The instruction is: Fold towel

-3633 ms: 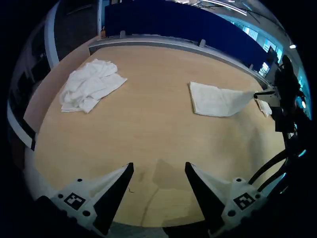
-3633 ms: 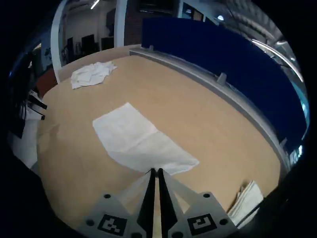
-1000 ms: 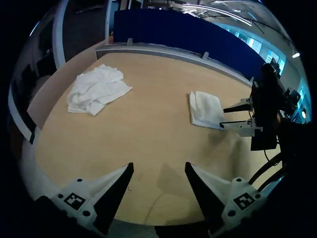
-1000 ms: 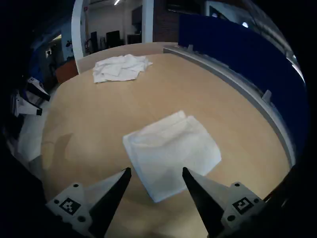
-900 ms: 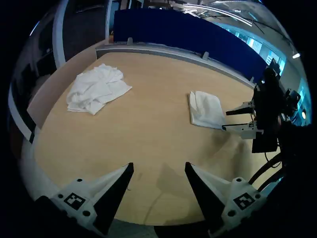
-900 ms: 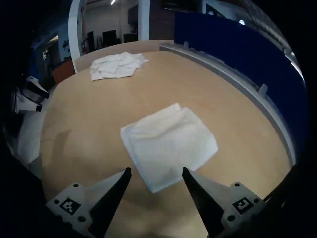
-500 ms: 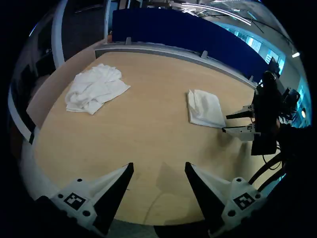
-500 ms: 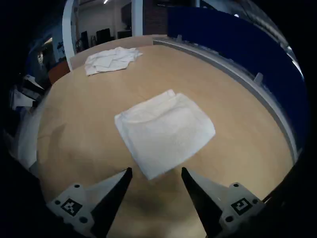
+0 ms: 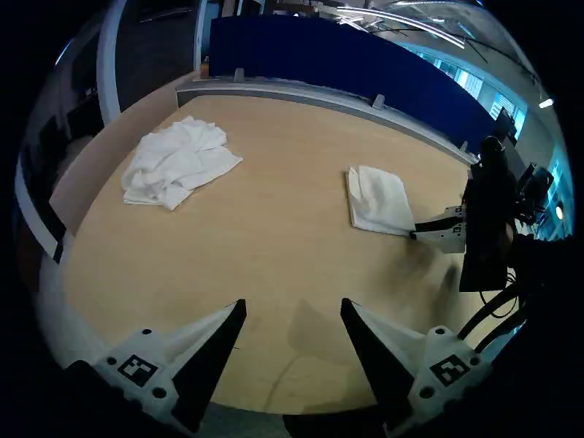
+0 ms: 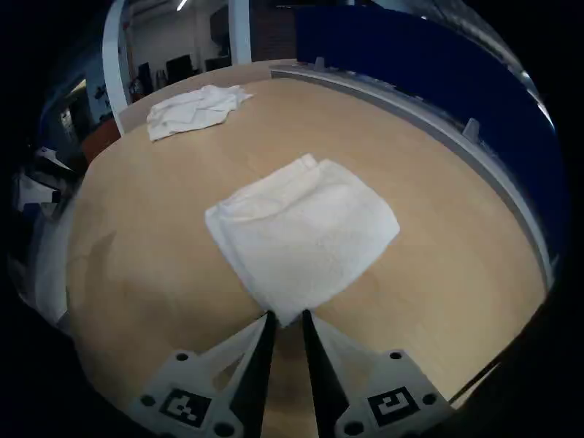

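Pulling that one corner could drag the layers open and spoil the fold. One right gripper (image 10: pixel 286 315) is nearly closed around the near corner of the one folded towel (image 10: pixel 306 226) on the one table (image 10: pixel 452 263); squeezing or not, I cannot tell. One left gripper (image 9: pixel 292 302) hangs open, empty. One crumpled pile (image 9: pixel 175 162) lies far left.

Light wood table (image 9: pixel 285 241), blue partition (image 9: pixel 328 55), grey rail (image 9: pixel 314 95)
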`<action>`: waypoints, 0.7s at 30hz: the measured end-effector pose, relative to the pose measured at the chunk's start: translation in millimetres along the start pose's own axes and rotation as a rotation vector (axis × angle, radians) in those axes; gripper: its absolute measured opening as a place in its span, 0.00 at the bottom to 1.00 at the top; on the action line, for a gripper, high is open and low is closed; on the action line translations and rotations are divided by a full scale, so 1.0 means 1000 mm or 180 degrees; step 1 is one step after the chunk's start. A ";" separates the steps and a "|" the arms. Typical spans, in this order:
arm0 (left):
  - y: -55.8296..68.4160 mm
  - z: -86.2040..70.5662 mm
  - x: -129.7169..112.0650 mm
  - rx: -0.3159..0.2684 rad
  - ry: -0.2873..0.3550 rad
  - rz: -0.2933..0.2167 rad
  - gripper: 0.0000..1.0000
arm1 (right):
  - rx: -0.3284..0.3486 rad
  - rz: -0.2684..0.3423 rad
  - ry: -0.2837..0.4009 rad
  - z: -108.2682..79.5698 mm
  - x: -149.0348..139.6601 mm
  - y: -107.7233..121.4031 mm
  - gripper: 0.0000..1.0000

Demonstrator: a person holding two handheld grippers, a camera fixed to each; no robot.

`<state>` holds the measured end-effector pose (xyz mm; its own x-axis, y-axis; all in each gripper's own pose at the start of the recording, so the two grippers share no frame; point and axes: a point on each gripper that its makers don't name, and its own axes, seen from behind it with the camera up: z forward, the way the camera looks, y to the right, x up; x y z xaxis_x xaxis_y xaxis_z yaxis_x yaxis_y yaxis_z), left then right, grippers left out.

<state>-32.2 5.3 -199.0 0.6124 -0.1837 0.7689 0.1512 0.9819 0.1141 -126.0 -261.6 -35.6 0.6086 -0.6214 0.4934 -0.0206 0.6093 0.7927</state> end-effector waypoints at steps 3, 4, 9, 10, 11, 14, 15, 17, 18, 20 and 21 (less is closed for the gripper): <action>0.000 0.000 0.000 -0.0003 -0.0001 -0.0004 0.96 | 0.0006 0.0005 0.0000 0.000 -0.001 0.000 0.24; 0.000 0.000 0.000 -0.0005 0.0000 -0.0005 0.96 | 0.0010 0.0005 0.0007 0.000 -0.001 0.000 0.22; -0.001 0.000 0.001 -0.0004 0.0000 -0.0006 0.96 | -0.0026 0.0007 0.0031 -0.001 0.002 0.004 0.09; -0.001 0.000 0.001 -0.0004 0.0000 -0.0007 0.96 | -0.0020 0.0010 0.0036 -0.001 0.003 0.004 0.08; -0.001 0.000 0.001 -0.0005 0.0000 -0.0008 0.96 | -0.0015 0.0012 0.0040 -0.001 0.003 0.004 0.08; -0.001 -0.002 0.002 -0.0011 0.0000 -0.0012 0.96 | -0.0008 0.0019 0.0065 -0.004 0.008 0.006 0.07; -0.001 -0.002 0.003 -0.0014 0.0004 -0.0011 0.96 | -0.0012 0.0012 0.0080 -0.006 0.011 0.007 0.07; -0.001 -0.002 0.004 -0.0021 0.0014 -0.0009 0.96 | -0.0024 -0.0008 0.0116 -0.010 0.018 0.008 0.07; 0.000 -0.003 0.006 -0.0023 0.0022 -0.0007 0.96 | -0.0033 -0.0023 0.0144 -0.013 0.022 0.009 0.07; 0.000 -0.003 0.009 -0.0027 0.0041 -0.0001 0.96 | -0.0054 -0.0057 0.0210 -0.019 0.033 0.011 0.06; 0.000 -0.003 0.011 -0.0029 0.0053 0.0000 0.97 | -0.0061 -0.0073 0.0250 -0.023 0.040 0.011 0.06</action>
<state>-23.0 3.7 -192.9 0.6253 -0.1845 0.7583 0.1583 0.9814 0.1083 -83.4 -268.1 -15.4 0.6691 -0.5952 0.4451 0.0087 0.6051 0.7961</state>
